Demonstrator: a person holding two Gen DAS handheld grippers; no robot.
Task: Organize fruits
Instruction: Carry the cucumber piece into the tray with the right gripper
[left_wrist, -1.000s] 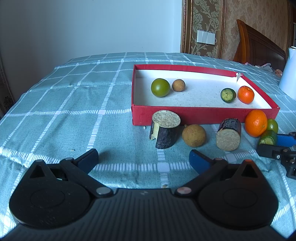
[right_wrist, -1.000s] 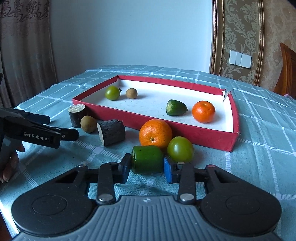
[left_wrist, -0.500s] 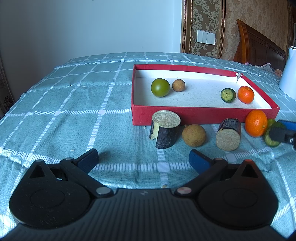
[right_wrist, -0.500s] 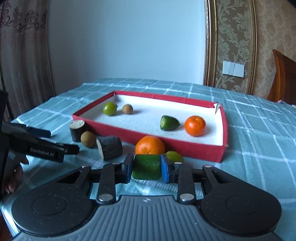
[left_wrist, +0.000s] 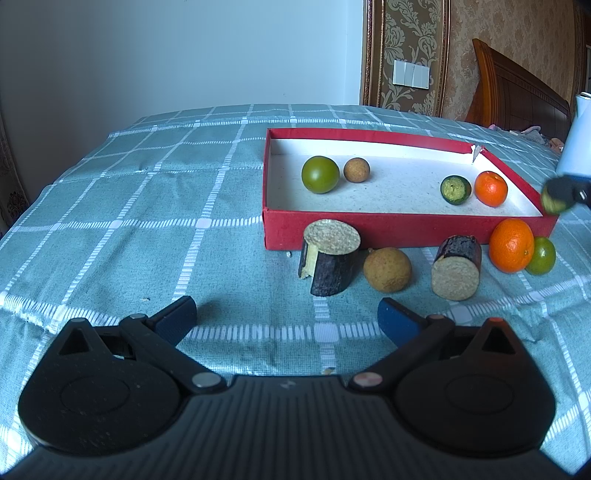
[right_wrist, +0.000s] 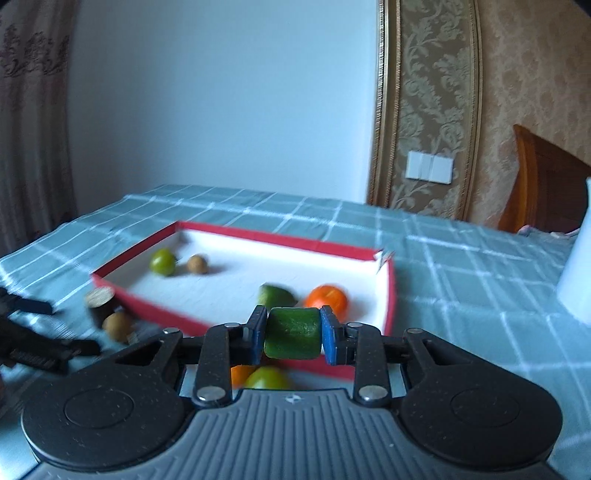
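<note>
My right gripper (right_wrist: 293, 338) is shut on a green cucumber piece (right_wrist: 293, 334) and holds it in the air above the near wall of the red tray (right_wrist: 390, 291). The piece also shows at the right edge of the left wrist view (left_wrist: 554, 201). The tray (left_wrist: 369, 232) holds a green fruit (left_wrist: 320, 174), a small brown fruit (left_wrist: 356, 170), a cut green piece (left_wrist: 455, 189) and an orange (left_wrist: 491, 188). In front of it lie two dark cut pieces (left_wrist: 330, 262) (left_wrist: 457, 272), a brown fruit (left_wrist: 387, 269), an orange (left_wrist: 511, 245) and a green fruit (left_wrist: 541, 255). My left gripper (left_wrist: 286, 317) is open and empty above the cloth.
A checked teal cloth (left_wrist: 147, 221) covers the table. A white container (right_wrist: 576, 273) stands to the right of the tray. A wooden headboard (left_wrist: 517, 92) and a wall with a light switch (left_wrist: 410, 73) are behind.
My right gripper has lifted the cucumber piece off the cloth and carried it up and toward the tray. The left gripper has not moved.
</note>
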